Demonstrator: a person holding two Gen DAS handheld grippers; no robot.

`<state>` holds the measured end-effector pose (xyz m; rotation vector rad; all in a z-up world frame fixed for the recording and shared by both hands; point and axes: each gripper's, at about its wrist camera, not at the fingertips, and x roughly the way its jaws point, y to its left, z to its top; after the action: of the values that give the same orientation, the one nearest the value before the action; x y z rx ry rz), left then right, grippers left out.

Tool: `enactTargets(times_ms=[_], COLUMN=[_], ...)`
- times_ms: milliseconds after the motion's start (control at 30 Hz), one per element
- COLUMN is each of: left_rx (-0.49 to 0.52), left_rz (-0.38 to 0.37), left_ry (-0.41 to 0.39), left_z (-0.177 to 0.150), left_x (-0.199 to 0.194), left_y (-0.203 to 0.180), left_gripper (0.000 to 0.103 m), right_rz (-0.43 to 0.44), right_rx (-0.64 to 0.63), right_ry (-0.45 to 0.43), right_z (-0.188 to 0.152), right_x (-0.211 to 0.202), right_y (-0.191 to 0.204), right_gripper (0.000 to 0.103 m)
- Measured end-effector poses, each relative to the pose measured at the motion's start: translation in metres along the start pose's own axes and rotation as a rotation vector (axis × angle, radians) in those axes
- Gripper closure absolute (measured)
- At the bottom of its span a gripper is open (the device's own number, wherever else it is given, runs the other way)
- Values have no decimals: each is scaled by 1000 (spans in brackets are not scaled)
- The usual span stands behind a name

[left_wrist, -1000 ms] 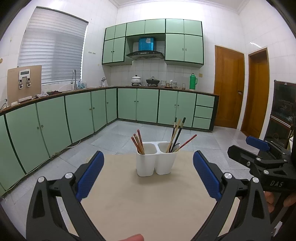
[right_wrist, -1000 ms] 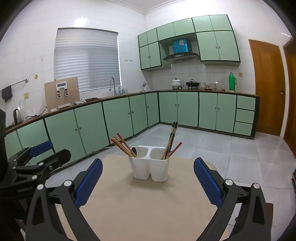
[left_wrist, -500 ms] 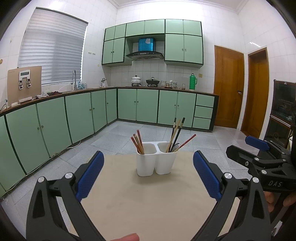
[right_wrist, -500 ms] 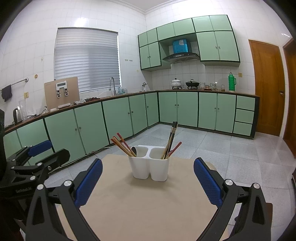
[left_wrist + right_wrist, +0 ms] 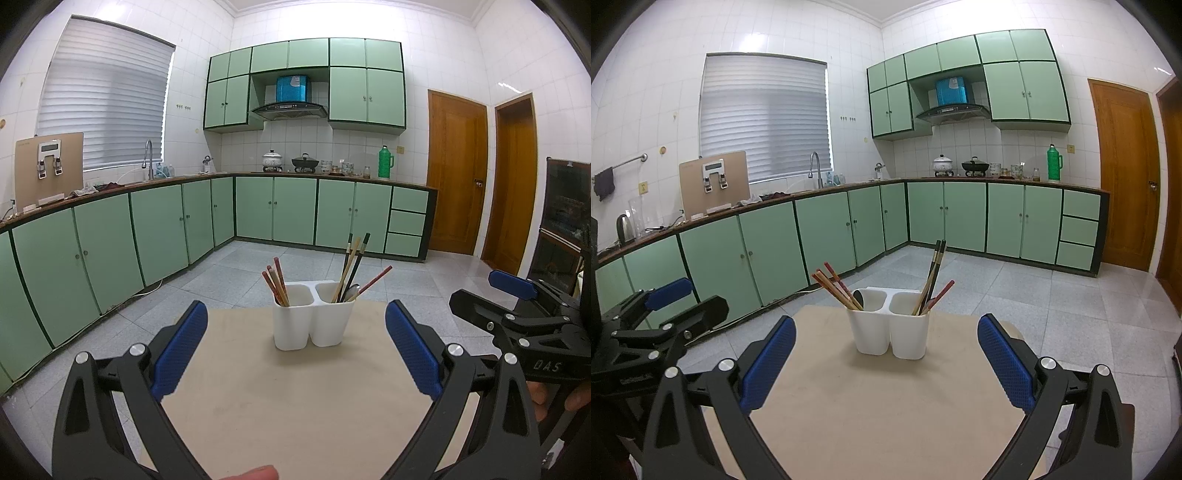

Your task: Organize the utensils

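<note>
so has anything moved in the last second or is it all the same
Nothing visibly changed. Both grippers, left and right, stay open and empty short of the white utensil holder, and the chopsticks sit in its compartments as before.

Both wrist views face the white utensil holder from nearby, side by side.

A white two-compartment utensil holder stands near the far edge of the beige tabletop. Reddish chopsticks lean left from its left compartment; dark chopsticks rise from the right. The right tool hovers empty, jaws wide apart; the left tool shows at left.
</note>
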<state>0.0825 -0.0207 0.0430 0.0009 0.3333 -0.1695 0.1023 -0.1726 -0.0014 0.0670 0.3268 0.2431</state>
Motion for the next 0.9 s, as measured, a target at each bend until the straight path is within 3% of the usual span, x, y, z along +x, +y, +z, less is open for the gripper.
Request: enactTargets(times_ms=[900], left_rx=[4], left_rz=[2], left_ry=[0], left_z=[-2], left_x=[-3], left_y=[2], left_gripper=[9], right_rz=[-7], right_rx=[-2], right_ry=[8], right_z=[-7], right_x=[4], right_y=[-2], right_gripper=[6])
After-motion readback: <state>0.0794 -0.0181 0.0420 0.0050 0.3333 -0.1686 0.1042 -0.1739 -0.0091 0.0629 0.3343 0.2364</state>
